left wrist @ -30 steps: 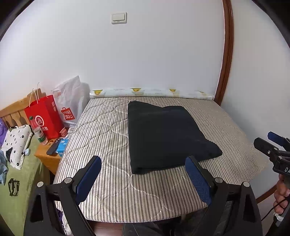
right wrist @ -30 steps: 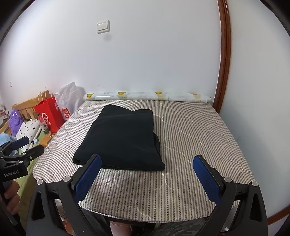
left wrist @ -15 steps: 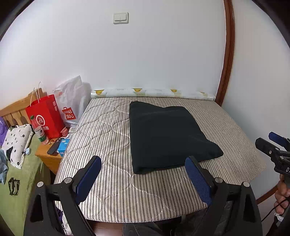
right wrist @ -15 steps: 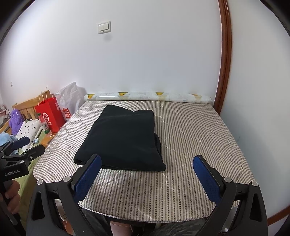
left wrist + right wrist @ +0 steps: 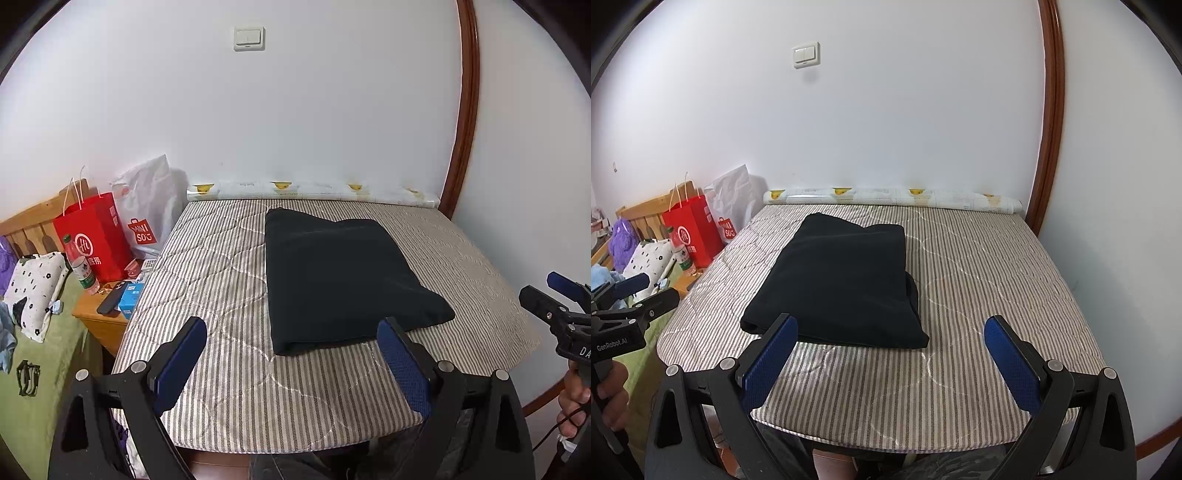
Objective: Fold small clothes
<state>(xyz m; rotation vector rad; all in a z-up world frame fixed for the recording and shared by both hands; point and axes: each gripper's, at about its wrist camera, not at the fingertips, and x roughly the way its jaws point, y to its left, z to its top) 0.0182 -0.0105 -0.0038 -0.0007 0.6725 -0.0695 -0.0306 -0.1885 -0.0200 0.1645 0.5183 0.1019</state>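
A black garment (image 5: 340,280) lies folded into a flat rectangle on the striped table cover (image 5: 221,280); it also shows in the right wrist view (image 5: 842,280). My left gripper (image 5: 291,343) is open and empty, held above the near edge, just in front of the garment. My right gripper (image 5: 890,343) is open and empty, also back from the garment's near edge. Each gripper shows at the other view's edge: the right one (image 5: 557,295) and the left one (image 5: 639,291).
A rolled printed mat (image 5: 894,195) lies along the wall at the table's far edge. Left of the table stand a red paper bag (image 5: 96,236), a white plastic bag (image 5: 147,206) and a small wooden nightstand (image 5: 103,317) with a bottle and small items. A wooden door frame (image 5: 465,110) rises at the right.
Both grippers have drifted slightly back and down; the wall switch sits a little lower in view. The garment has not moved and both grippers stay open.
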